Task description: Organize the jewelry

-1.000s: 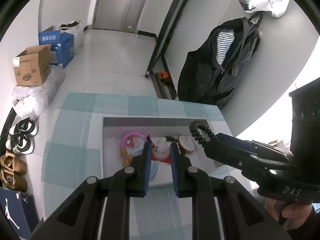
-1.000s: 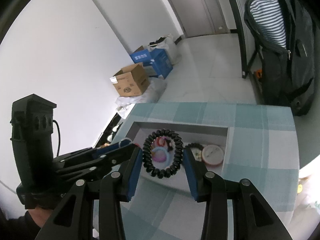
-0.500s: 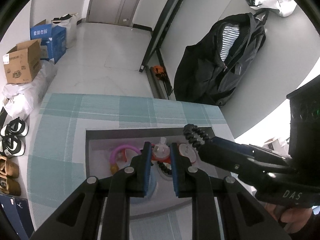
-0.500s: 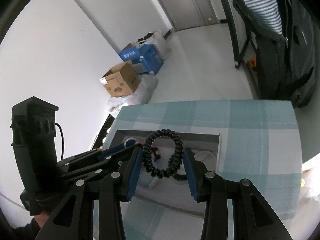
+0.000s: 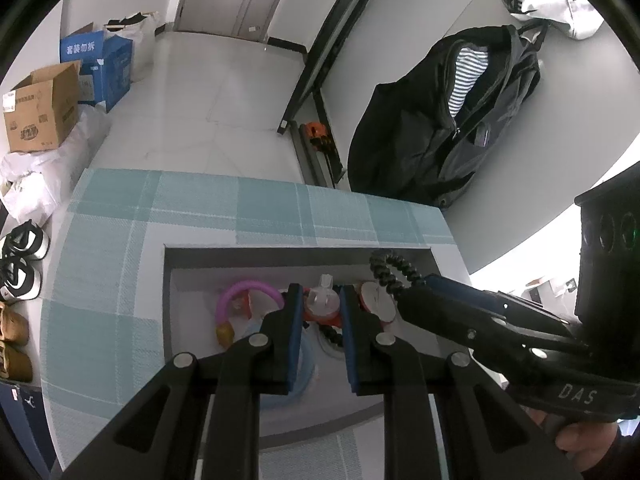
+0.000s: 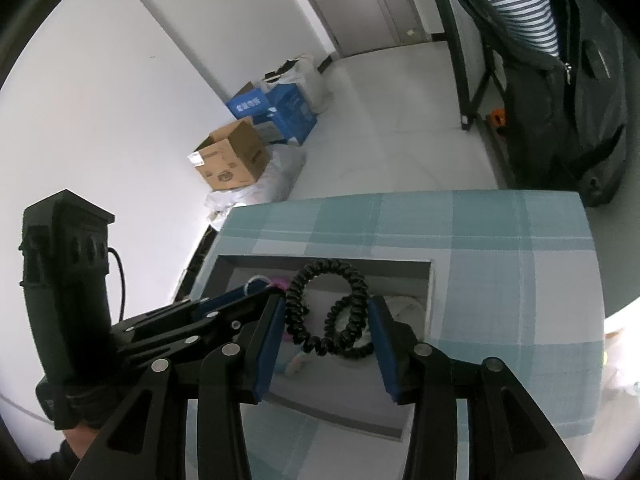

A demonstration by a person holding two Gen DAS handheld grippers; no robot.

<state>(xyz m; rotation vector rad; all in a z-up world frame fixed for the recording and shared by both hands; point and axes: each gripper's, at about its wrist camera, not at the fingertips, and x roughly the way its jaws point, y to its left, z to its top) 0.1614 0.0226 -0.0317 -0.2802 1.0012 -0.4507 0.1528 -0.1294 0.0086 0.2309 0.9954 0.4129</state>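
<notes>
Left wrist view: both tools have come down a little over the shallow grey tray (image 5: 168,292) on the teal-and-white checked tabletop (image 5: 120,264), which now fills more of the frame than a second ago. Pink plastic bangle (image 5: 248,286) lies at tray left. Left tool (image 5: 318,320) stays clamped on a small clear plastic piece with red backing (image 5: 320,300), low over the tray floor. Right tool (image 6: 326,330): jaws easing apart around the black coiled spiral hair tie (image 6: 328,312), which hangs between the blue pads, loop sagging into the tray. Judgement: release under way; hair tie should drop among the other pieces.
</notes>
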